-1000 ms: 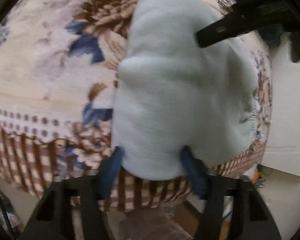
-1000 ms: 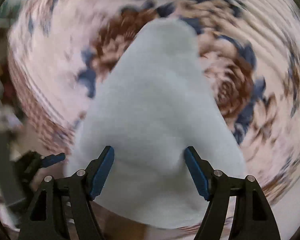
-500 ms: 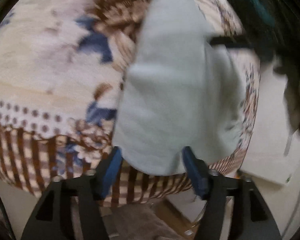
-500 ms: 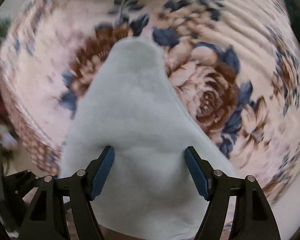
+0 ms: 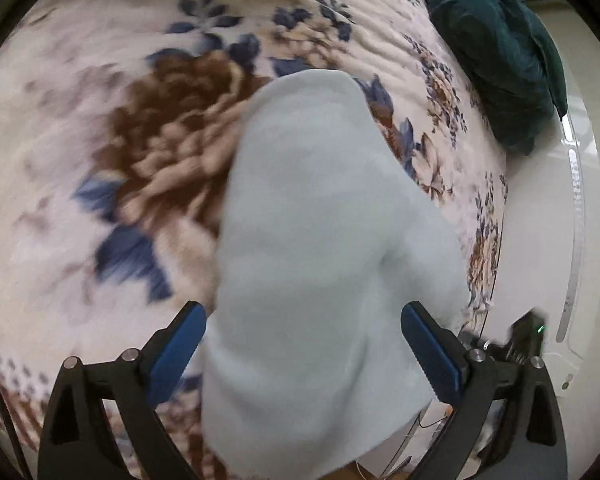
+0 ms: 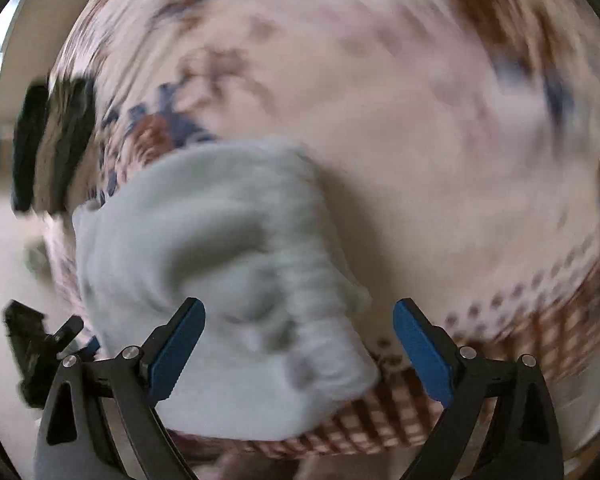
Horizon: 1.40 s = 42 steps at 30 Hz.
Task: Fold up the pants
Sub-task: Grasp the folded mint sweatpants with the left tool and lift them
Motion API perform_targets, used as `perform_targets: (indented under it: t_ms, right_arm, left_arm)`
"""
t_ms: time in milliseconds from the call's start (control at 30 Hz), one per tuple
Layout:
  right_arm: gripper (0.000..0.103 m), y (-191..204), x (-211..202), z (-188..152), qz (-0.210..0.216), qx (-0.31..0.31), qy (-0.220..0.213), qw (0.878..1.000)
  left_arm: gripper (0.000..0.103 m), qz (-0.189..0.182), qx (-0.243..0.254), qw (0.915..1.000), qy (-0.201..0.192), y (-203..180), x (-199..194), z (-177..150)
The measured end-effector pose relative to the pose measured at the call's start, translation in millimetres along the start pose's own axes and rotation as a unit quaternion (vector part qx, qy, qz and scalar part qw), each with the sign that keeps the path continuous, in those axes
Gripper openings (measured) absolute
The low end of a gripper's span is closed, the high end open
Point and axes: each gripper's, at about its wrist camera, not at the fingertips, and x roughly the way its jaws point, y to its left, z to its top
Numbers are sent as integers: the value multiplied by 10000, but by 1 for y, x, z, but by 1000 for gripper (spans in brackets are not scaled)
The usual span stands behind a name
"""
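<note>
My left hand-held gripper [image 5: 302, 344] points steeply down, jaws opening, blue pads [image 5: 176, 350] wide apart, not pressing anything. My right hand-held gripper [image 6: 298, 346] is likewise angled down, jaws opening, pads [image 6: 422, 354] spread and free; view blurred.

Right view motion-blurred; pants [image 5: 324, 240] cut off below.

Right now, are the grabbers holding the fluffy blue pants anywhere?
No, nothing is held. The left gripper and right gripper are both opening, pads clear of the pale blue pants, which lie on the flowered blanket.
</note>
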Motion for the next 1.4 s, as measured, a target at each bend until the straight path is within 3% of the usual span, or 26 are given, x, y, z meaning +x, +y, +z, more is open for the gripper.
perform_targets:
  t_ms: [100, 267, 433, 600, 700, 800, 867, 900, 967, 1000, 1033, 1133, 1200, 1400]
  right_arm:
    - [97, -39, 26, -20, 1058, 690, 223, 9917]
    - [97, -72, 50, -68, 1553, 1557, 138, 9754]
    - [97, -81, 92, -116, 2723, 2312, 257, 9337]
    - [100, -63, 139, -111, 3684, 2386, -13, 8985]
    - [103, -56, 145, -101, 3986, 2459, -432, 8825]
    - [103, -55, 151, -96, 4046, 2606, -583, 8746]
    - [103, -54, 152, -95, 3975, 2678, -608, 8755]
    - [102, -52, 150, -95, 3921, 2683, -629, 8777]
    - [90, -44, 144, -96, 3619, 2562, -692, 8936]
    - [78, -37, 136, -98, 3424, 2390, -811, 9050]
    - [75, -32, 130, -99, 3316, 2286, -870, 9112]
    - [62, -20, 113, -103, 3147, 2074, -1022, 9206]
    - [59, -10, 95, -105, 3075, 1833, -1186, 9262]
    - [56, 25, 48, -106, 3164, 1373, -1543, 9259]
  left_arm:
    - [100, 94, 71, 9999, 110, -4, 17, 7]
    - [100, 57, -93, 9995, 293, 7, 36, 12]
    - [100, -89, -185, 9990, 390, 14, 43, 9]
    - [102, -176, -255, 9983, 494, 15, 47, 10]
    - [102, -253, -266, 9978, 547, 14, 52, 14]
    - [102, -414, -270, 9968, 634, 16, 60, 18]
    - [100, -502, -236, 9964, 635, 15, 64, 21]
    - [93, -494, -175, 9970, 571, 12, 64, 21]
    - [79, -417, 84, 9983, 396, 2, 58, 19]
    - [74, -410, 168, 9984, 345, -2, 54, 18]
    - [70, -452, 199, 9983, 294, -4, 49, 16]
    - [66, -550, 304, 9979, 152, -14, 33, 10]
    - [66, -641, 373, 9972, 65, -25, 21, 8]
    - [66, -868, 579, 9944, -159, -58, -23, 13]
